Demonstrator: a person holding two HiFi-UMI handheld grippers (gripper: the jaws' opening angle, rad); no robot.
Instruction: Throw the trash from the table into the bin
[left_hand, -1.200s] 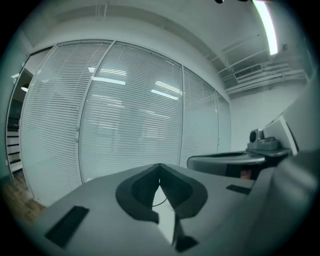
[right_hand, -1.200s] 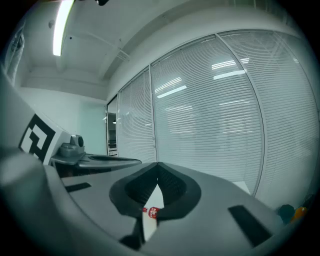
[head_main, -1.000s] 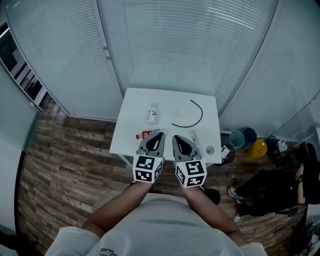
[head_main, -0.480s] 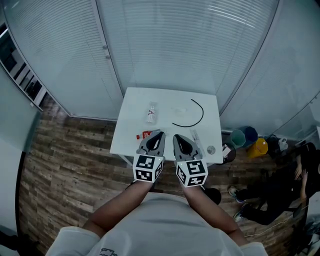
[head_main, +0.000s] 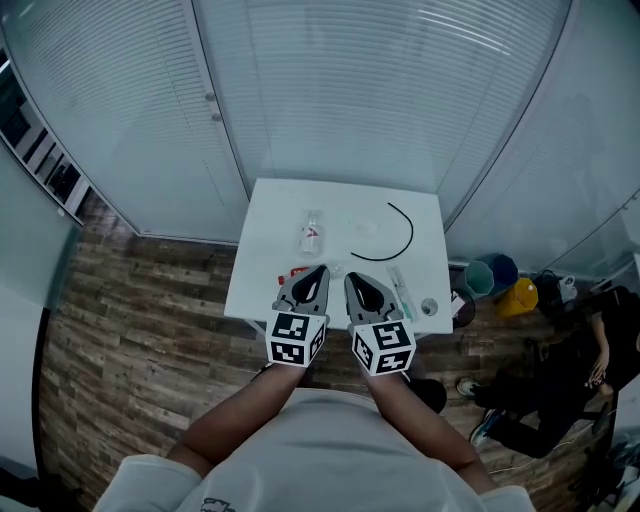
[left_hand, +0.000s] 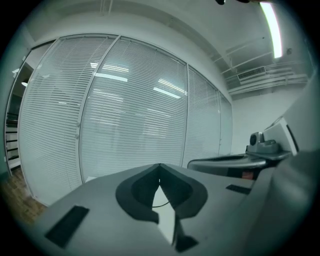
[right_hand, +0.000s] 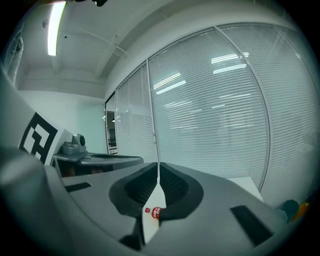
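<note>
Head view: from above the person's shoulders, both grippers are held out side by side over the near edge of a small white table (head_main: 272, 215), which stands on a wood-plank floor (head_main: 140, 330) against walls of closed blinds (head_main: 330, 90).
Left gripper: the left gripper (head_main: 322, 269) has its jaws closed tip to tip with nothing between them. It hangs above the table's near edge, touching none of the litter.
Right gripper: the right gripper (head_main: 350, 276) is likewise closed tight and empty, just beside the left one, over the same edge.
Trash on the table: a plastic bottle (head_main: 311, 235) with a red label lies near the middle. A red wrapper (head_main: 295, 271) sits just beyond the left gripper's tips. A black cable (head_main: 398, 236) curves across the far right part, with a clear crumpled wrapper (head_main: 363, 226) beside it. A white tube (head_main: 400, 290) and a small round cap (head_main: 429, 307) lie by the right edge.
Right gripper view: through the slit below the closed tips, the bottle's red label shows on the white tabletop.
Left gripper view: a bit of the black cable shows behind the closed tips.
Bins: a teal bin (head_main: 477, 277), a blue bin (head_main: 498, 266) and a yellow bin (head_main: 519, 297) stand together on the floor just off the table's right side.
Bystander: a seated person (head_main: 560, 385) in dark clothes is at the far right, well apart from the table.
</note>
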